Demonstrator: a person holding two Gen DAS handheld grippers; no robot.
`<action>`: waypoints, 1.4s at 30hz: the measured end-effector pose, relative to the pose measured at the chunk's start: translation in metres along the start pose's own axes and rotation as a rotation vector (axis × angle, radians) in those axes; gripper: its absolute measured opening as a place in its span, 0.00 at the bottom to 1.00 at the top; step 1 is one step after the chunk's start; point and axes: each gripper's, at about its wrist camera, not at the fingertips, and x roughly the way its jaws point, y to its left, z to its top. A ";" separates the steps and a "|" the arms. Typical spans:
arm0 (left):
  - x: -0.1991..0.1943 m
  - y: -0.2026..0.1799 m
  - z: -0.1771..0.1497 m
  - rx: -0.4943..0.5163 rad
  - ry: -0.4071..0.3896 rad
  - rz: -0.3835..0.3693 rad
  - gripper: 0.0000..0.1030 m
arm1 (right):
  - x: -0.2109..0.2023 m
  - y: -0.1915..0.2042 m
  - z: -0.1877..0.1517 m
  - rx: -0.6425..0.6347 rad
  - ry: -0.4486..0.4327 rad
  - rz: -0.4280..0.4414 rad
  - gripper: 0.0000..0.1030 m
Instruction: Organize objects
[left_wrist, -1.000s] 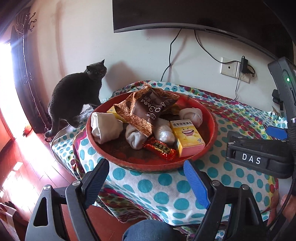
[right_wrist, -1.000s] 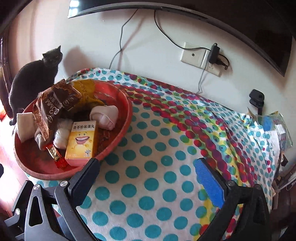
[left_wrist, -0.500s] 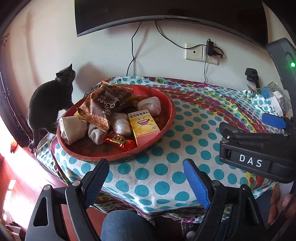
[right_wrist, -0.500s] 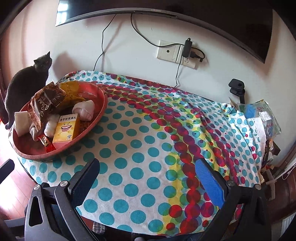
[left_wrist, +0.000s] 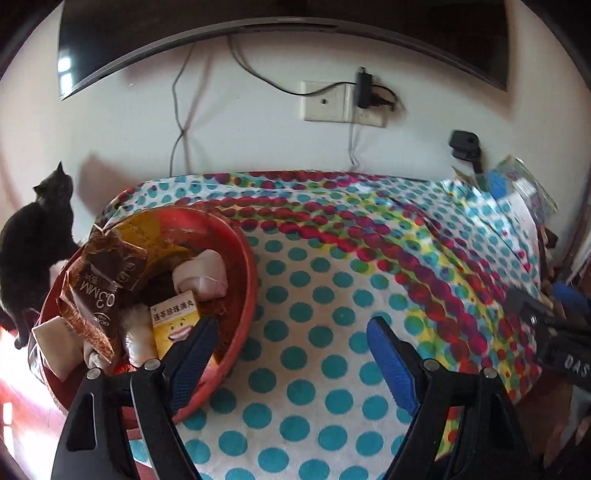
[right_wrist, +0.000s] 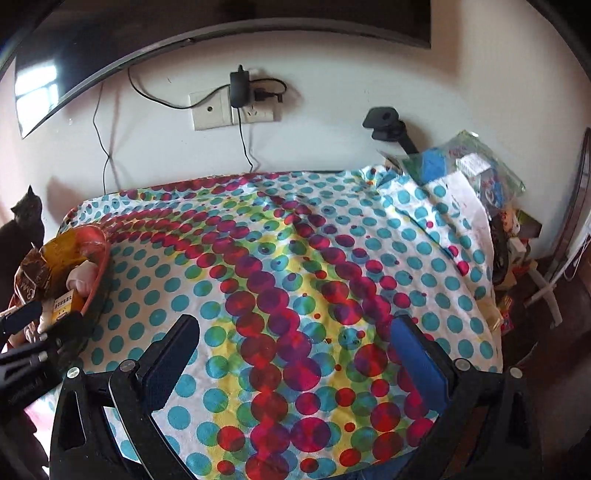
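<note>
A: What is taking up the most room here?

B: The counter (right_wrist: 295, 277), which is wearing a polka-dot cloth and lying bare across its middle. Above it a dark screen (left_wrist: 258, 22) is hanging on the wall, cut off at the top.

A: And the things to sort?

B: They are sitting in the red bowl (left_wrist: 247, 280) at the counter's left end: a brown snack bag (left_wrist: 99, 291) leaning over the pile, a white wrapped bundle (left_wrist: 201, 275) near the far rim, a yellow box (left_wrist: 173, 321) towards the front.

A: Anything in the way?

B: A dark cat (left_wrist: 33, 251) is standing just beside the bowl, at the left edge. At the right end a heap of packets (right_wrist: 476, 173) is piling up against the wall.

A: What are the grippers doing?

B: The left gripper (left_wrist: 288, 354) is hovering with its jaws spread and nothing between them; its left finger is covering the bowl's near rim and part of the yellow box. The right gripper (right_wrist: 295, 354) is also standing wide apart and empty, over the bare cloth.

A: Anything hard to read?

B: The lower items in the bowl are half hidden, and the box's print is too small to make out.
</note>
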 end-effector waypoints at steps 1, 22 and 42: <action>0.000 0.004 0.005 -0.005 -0.012 0.006 0.82 | 0.001 -0.001 -0.001 0.000 0.001 -0.011 1.00; -0.075 0.116 -0.053 -0.153 -0.024 0.188 0.82 | -0.042 0.127 -0.067 -0.297 0.064 0.091 1.00; -0.070 0.130 -0.084 -0.226 -0.015 0.117 0.82 | -0.045 0.135 -0.078 -0.357 0.058 0.120 1.00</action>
